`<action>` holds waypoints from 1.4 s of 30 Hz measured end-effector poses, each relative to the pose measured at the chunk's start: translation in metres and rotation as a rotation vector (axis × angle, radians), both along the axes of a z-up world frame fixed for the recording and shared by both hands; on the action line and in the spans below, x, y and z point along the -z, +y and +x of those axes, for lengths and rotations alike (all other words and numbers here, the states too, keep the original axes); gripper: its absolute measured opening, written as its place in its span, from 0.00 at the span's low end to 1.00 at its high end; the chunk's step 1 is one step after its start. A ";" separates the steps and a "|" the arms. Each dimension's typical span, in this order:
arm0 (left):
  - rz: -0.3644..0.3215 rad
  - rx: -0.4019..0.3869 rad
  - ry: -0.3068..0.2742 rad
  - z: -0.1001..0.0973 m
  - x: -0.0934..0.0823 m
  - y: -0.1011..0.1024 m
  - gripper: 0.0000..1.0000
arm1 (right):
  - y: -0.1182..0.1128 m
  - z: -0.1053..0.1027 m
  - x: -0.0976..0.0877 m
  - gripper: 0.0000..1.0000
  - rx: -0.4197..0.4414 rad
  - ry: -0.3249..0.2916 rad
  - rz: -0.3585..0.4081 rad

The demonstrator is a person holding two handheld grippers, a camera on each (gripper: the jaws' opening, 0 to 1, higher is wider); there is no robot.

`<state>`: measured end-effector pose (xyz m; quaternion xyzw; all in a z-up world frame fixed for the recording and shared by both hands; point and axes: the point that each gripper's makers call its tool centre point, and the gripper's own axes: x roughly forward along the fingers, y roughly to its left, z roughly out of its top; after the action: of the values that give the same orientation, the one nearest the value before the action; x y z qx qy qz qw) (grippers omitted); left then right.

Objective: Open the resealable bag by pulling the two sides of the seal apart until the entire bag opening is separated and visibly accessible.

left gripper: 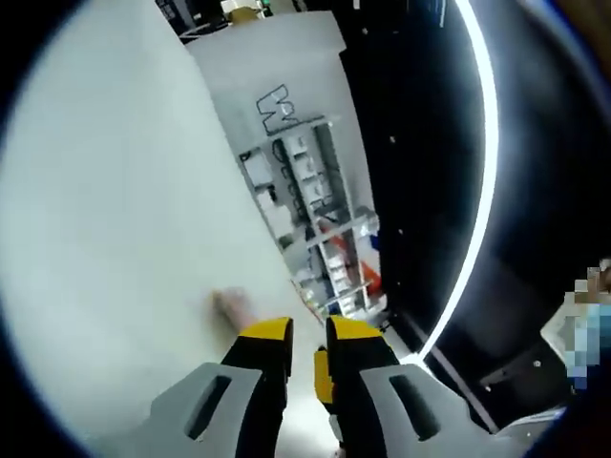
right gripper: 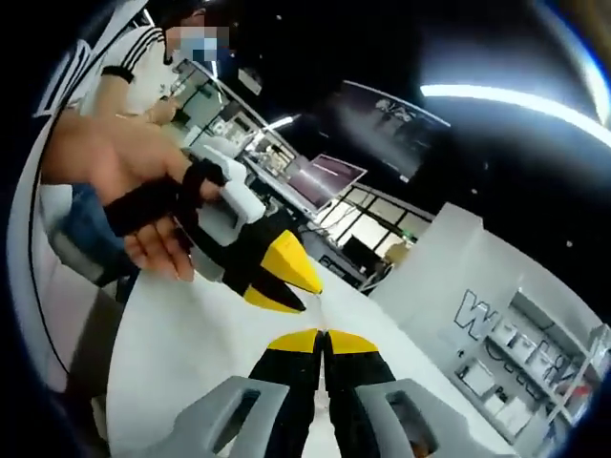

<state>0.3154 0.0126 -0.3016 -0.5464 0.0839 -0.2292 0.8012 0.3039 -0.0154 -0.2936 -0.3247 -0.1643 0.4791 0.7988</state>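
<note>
Left gripper view: the left gripper (left gripper: pixel 305 345) rises from 6 o'clock, its yellow-tipped jaws standing a little apart with a narrow gap between them. Whether anything thin lies in that gap cannot be told. Beyond the tips a broad white surface (left gripper: pixel 124 191) runs from 9 to 12 o'clock — whether it is the resealable bag or a table I cannot tell. A small pinkish smudge (left gripper: pixel 232 303) lies on it just left of the tips, too blurred to identify. A bright light strip (left gripper: pixel 489 162) arcs down the 3 o'clock side.

Right gripper view: the right gripper (right gripper: pixel 323 336) has its jaws pressed together, tips touching, over the white sheet (right gripper: pixel 191 353); no bag edge is discernible between them. At 10 o'clock the person's hand (right gripper: pixel 143 200) holds the other gripper (right gripper: pixel 286 277), its yellow tips near the right gripper's tips but apart from them. The seal is not discernible.
</note>
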 end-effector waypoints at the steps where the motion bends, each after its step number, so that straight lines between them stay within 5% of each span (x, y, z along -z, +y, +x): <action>1: -0.003 -0.001 0.002 0.000 0.000 0.003 0.15 | 0.000 -0.001 -0.001 0.00 -0.002 0.001 0.002; 27: -0.046 0.004 0.039 -0.001 0.003 0.002 0.15 | -0.002 -0.006 0.002 0.00 -0.006 -0.037 -0.023; 42: -0.017 0.039 0.045 -0.006 0.002 -0.002 0.02 | -0.005 -0.003 0.003 0.00 0.005 -0.002 -0.013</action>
<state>0.3091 0.0104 -0.3033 -0.5564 0.1106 -0.2333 0.7898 0.3011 -0.0206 -0.2968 -0.3308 -0.1613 0.4777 0.7977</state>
